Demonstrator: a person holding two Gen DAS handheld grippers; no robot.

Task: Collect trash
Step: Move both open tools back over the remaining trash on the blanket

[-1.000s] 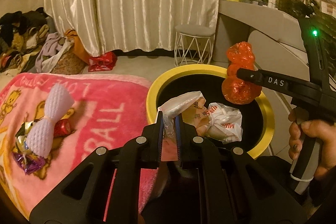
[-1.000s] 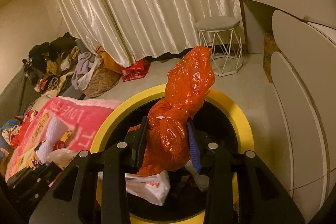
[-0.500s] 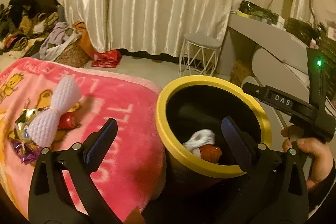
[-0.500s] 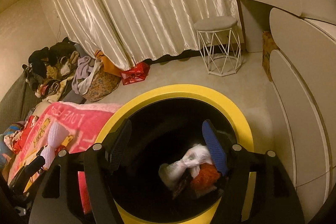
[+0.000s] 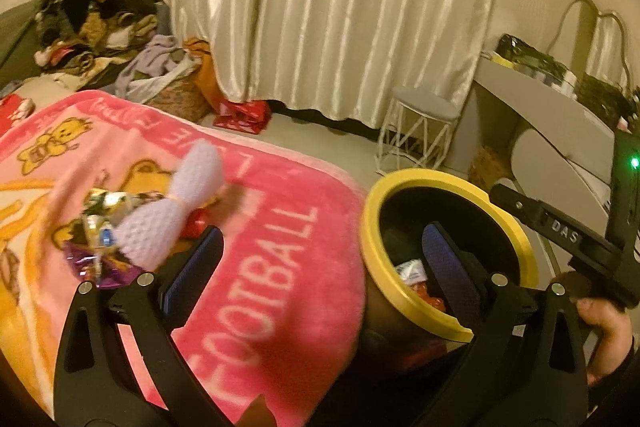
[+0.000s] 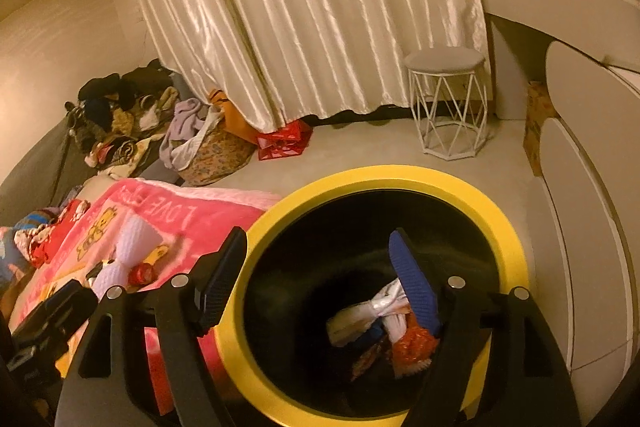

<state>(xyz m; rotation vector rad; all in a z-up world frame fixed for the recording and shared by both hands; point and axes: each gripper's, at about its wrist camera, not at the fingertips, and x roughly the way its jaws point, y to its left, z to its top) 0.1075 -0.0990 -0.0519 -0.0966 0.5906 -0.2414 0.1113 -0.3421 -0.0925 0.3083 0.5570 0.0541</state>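
A black bin with a yellow rim (image 5: 452, 187) (image 6: 384, 175) stands beside a pink blanket (image 5: 260, 267) (image 6: 168, 219). White and orange bags (image 6: 380, 323) lie inside the bin; they also show in the left wrist view (image 5: 412, 273). A white foam net (image 5: 176, 203) (image 6: 128, 251), shiny wrappers (image 5: 100, 223) and a small red piece (image 5: 198, 223) (image 6: 141, 273) lie on the blanket. My left gripper (image 5: 320, 259) is open and empty over the blanket's edge. My right gripper (image 6: 316, 275) is open and empty above the bin; its body also shows in the left wrist view (image 5: 560, 227).
A white wire stool (image 5: 416, 131) (image 6: 450, 103) stands by the curtain. A pile of clothes and a patterned bag (image 6: 208, 143) sit at the left, with a red bag (image 6: 284, 143) on the floor. White furniture (image 6: 584, 207) is at the right.
Both grippers opened and dropped their bags into the bin. The left gripper has since swung left towards the blanket. The right gripper stays above the bin.
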